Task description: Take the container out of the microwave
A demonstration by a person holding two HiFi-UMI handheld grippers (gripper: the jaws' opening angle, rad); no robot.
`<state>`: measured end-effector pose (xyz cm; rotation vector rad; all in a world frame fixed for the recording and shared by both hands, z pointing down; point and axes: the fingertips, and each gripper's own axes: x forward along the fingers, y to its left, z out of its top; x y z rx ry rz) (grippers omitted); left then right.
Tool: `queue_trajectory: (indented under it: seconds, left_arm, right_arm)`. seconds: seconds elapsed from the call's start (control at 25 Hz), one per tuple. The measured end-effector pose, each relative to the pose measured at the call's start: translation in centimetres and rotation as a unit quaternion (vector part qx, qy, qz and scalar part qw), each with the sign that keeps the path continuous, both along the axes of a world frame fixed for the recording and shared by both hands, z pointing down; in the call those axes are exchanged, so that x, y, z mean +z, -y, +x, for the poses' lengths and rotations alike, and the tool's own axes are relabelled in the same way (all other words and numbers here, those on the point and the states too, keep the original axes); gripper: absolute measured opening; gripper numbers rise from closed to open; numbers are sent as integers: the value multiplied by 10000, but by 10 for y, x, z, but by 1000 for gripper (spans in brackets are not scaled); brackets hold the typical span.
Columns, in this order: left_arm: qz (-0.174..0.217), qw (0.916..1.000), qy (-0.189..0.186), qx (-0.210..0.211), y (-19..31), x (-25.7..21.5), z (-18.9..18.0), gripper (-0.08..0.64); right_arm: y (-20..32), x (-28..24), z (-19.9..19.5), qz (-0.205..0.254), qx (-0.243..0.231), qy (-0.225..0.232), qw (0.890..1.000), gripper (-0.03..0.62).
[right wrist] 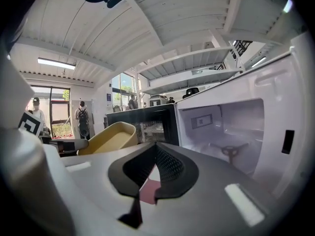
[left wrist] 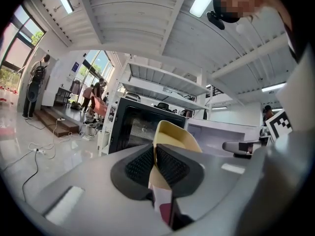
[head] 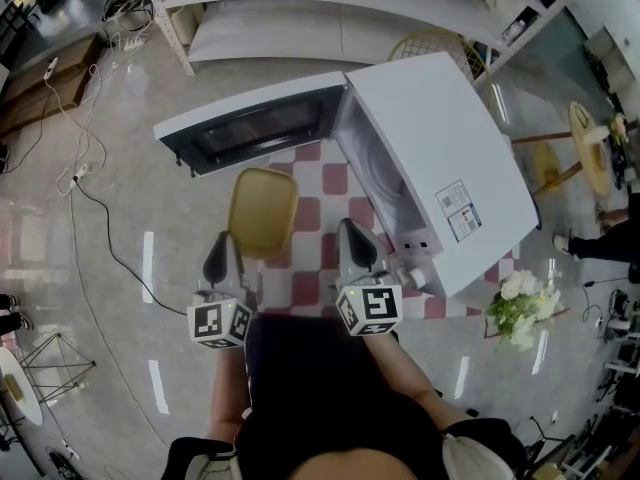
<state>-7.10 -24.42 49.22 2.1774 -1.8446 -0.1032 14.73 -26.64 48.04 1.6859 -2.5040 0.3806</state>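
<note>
A yellow container (head: 263, 211) hangs outside the white microwave (head: 440, 158), over the red-and-white checked cloth (head: 308, 214). My left gripper (head: 222, 256) is shut on its near rim; in the left gripper view the yellow wall (left wrist: 174, 134) sits pinched between the black pads of that gripper (left wrist: 153, 154). My right gripper (head: 357, 243) is shut with nothing in it, just right of the container and in front of the microwave's open cavity (right wrist: 231, 127). In the right gripper view the container (right wrist: 106, 137) shows at the left of the closed right gripper (right wrist: 156, 154).
The microwave door (head: 255, 128) stands swung open to the left, behind the container. The cavity holds only the turntable hub (right wrist: 231, 151). White flowers (head: 520, 308) sit at the right. Cables (head: 80, 178) trail on the floor at the left. People stand far off.
</note>
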Motion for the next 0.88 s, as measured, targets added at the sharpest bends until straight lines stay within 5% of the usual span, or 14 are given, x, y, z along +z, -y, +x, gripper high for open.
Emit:
queue_trajectory:
  seconds: [0.88]
  left_arm:
    - [-78, 9997, 40, 226, 3, 4, 7, 29]
  right_arm:
    - [0, 0, 2, -44, 20, 84, 10000, -1]
